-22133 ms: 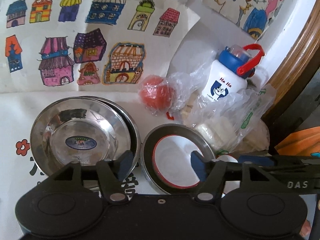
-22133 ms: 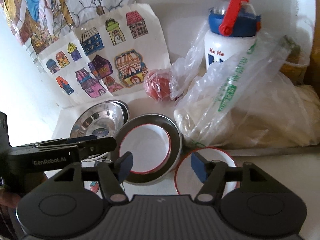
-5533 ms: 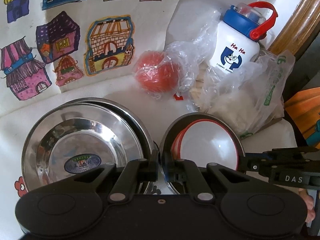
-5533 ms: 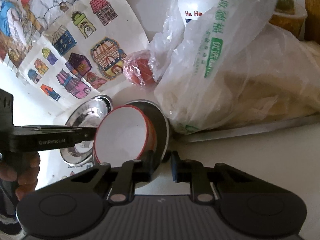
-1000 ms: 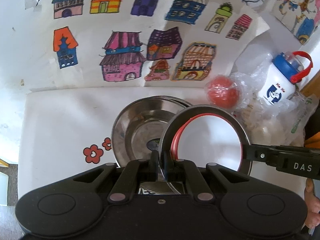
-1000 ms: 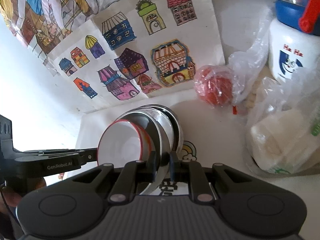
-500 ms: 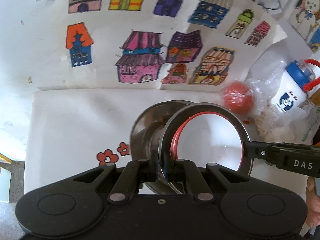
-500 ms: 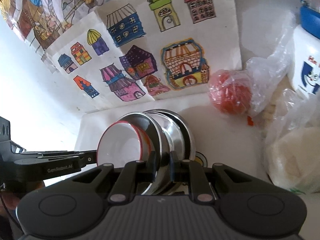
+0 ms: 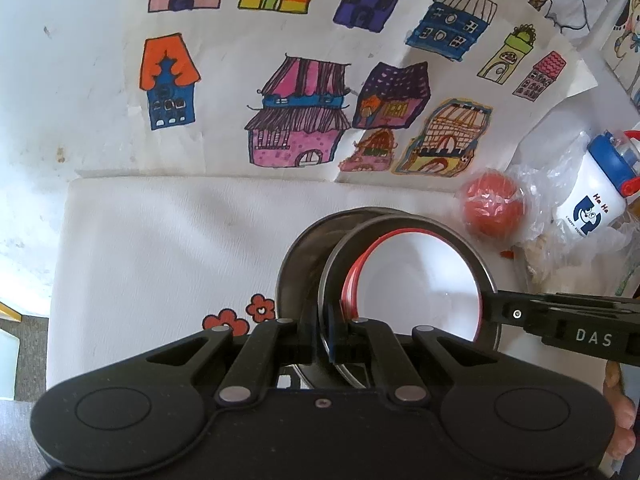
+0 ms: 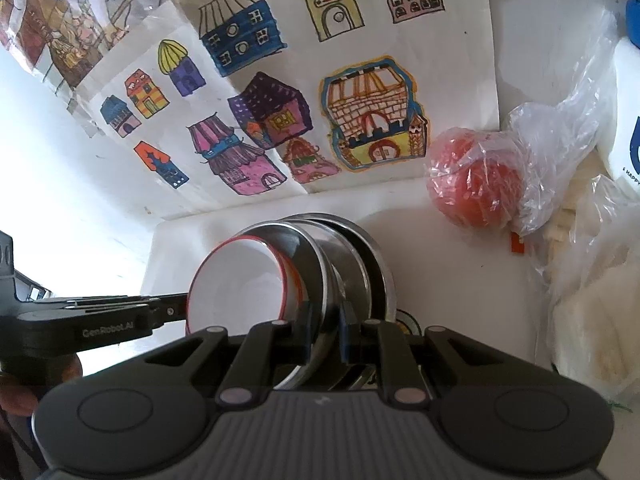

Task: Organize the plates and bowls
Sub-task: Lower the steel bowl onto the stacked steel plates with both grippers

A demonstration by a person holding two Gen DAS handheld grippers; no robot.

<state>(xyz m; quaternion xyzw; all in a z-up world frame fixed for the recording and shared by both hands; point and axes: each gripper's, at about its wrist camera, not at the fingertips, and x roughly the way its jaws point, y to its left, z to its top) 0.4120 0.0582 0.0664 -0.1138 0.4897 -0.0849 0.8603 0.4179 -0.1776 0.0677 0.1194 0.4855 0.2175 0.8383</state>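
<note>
A steel plate (image 9: 404, 222) holds a white bowl with a red rim (image 9: 420, 284). My left gripper (image 9: 324, 336) is shut on the plate's near left rim. My right gripper (image 10: 324, 336) is shut on its opposite rim, and its arm shows at the right in the left wrist view (image 9: 560, 320). The plate (image 10: 316, 256) and bowl (image 10: 240, 280) sit over the stacked steel bowls (image 10: 372, 248), whose edge shows behind the plate in the left wrist view (image 9: 304, 248). Whether the plate rests on the stack I cannot tell.
A white cloth with red flowers (image 9: 160, 240) covers the table. House drawings (image 9: 300, 120) hang on the wall behind. A bagged red tomato (image 9: 492, 208), a white and blue bottle (image 9: 596, 200) and plastic bags (image 10: 592, 280) lie at the right.
Both grippers have carried the plate with the bowl further left, over the stacked steel bowls. The stack is now mostly covered.
</note>
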